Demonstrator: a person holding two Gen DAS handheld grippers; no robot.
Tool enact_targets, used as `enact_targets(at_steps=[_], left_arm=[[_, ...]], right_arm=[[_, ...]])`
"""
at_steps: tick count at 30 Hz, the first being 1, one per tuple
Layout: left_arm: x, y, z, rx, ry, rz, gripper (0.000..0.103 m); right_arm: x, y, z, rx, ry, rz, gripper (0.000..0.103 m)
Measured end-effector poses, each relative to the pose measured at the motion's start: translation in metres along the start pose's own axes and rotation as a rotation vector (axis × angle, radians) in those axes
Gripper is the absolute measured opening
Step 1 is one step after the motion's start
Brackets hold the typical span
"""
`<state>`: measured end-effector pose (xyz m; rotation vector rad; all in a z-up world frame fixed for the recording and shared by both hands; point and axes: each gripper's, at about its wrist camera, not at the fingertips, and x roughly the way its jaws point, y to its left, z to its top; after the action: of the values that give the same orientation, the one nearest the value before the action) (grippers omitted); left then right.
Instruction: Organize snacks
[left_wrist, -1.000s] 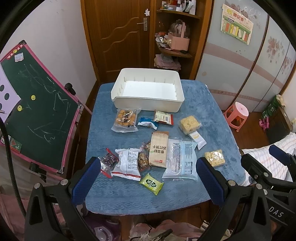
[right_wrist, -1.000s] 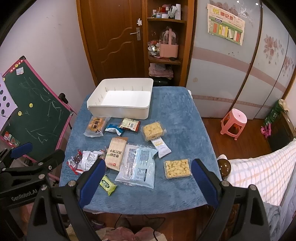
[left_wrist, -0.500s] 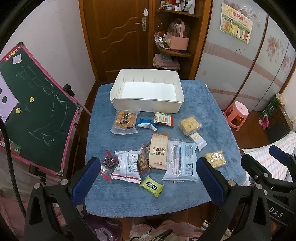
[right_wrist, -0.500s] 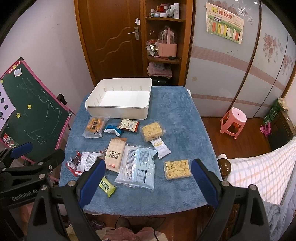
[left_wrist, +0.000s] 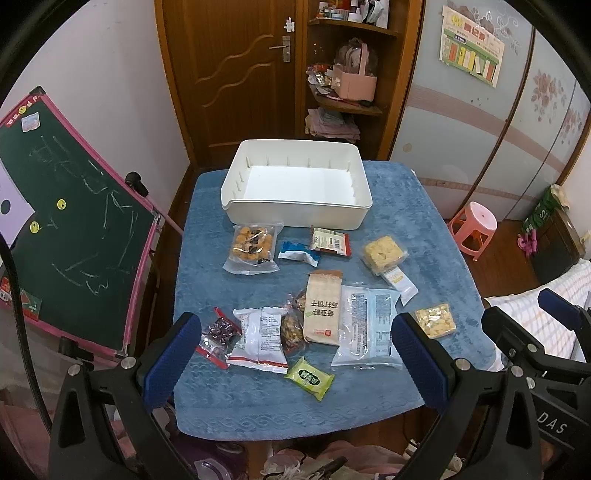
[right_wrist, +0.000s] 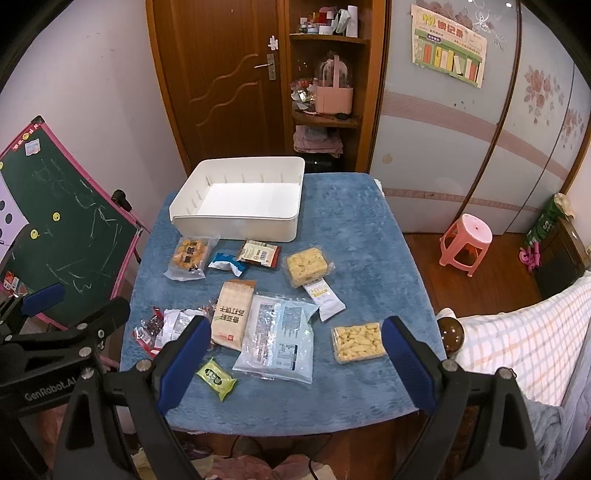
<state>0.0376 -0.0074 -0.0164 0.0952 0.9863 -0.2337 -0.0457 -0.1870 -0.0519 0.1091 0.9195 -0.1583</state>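
Observation:
An empty white bin (left_wrist: 295, 184) (right_wrist: 240, 199) stands at the far end of a blue-covered table (left_wrist: 424, 229) (right_wrist: 362, 236). Several snack packets lie in front of it: a cookie bag (left_wrist: 253, 248), a tan cracker pack (left_wrist: 323, 306) (right_wrist: 233, 314), a pale blue bag (left_wrist: 367, 325) (right_wrist: 279, 336), a green packet (left_wrist: 309, 377) (right_wrist: 216, 378) and a clear tray of yellow puffs (right_wrist: 356, 341). My left gripper (left_wrist: 295, 365) and right gripper (right_wrist: 291, 363) hover open above the table's near edge, holding nothing.
A green chalkboard easel (left_wrist: 66, 236) leans left of the table. A pink stool (right_wrist: 467, 236) and a checked bed cover (right_wrist: 517, 339) are on the right. Behind the table are a wooden door (left_wrist: 229, 74) and shelves (left_wrist: 343, 92).
Both grippers have risen and drawn back slightly, so the table sits a little lower and smaller in view. Nothing on the table moved.

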Motion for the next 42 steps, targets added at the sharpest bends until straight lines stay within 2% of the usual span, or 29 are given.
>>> enact_targets(at_steps=[8, 20, 23, 34, 39, 42], left_arm=[[0.007, 0.015, 0.005, 0.018, 0.008, -0.012, 0.102], [0.019, 0.047, 0.005, 0.050, 0.034, -0.037, 0.102], [0.029, 0.064, 0.004, 0.034, 0.046, -0.018, 0.102], [0.090, 0.132, -0.023, 0.008, 0.108, 0.068, 0.102], [0.132, 0.156, -0.039, -0.009, 0.170, 0.065, 0.102], [0.164, 0.169, -0.051, -0.042, 0.236, 0.057, 0.102]], right_arm=[[0.005, 0.011, 0.006, 0.011, 0.008, -0.013, 0.094], [0.015, 0.048, 0.003, 0.042, 0.050, -0.029, 0.094], [0.022, 0.053, 0.003, 0.055, 0.060, -0.036, 0.094], [0.072, 0.071, 0.006, 0.025, 0.135, -0.020, 0.094], [0.118, 0.080, 0.008, -0.019, 0.201, 0.020, 0.094], [0.153, 0.084, 0.008, -0.041, 0.256, 0.046, 0.094]])
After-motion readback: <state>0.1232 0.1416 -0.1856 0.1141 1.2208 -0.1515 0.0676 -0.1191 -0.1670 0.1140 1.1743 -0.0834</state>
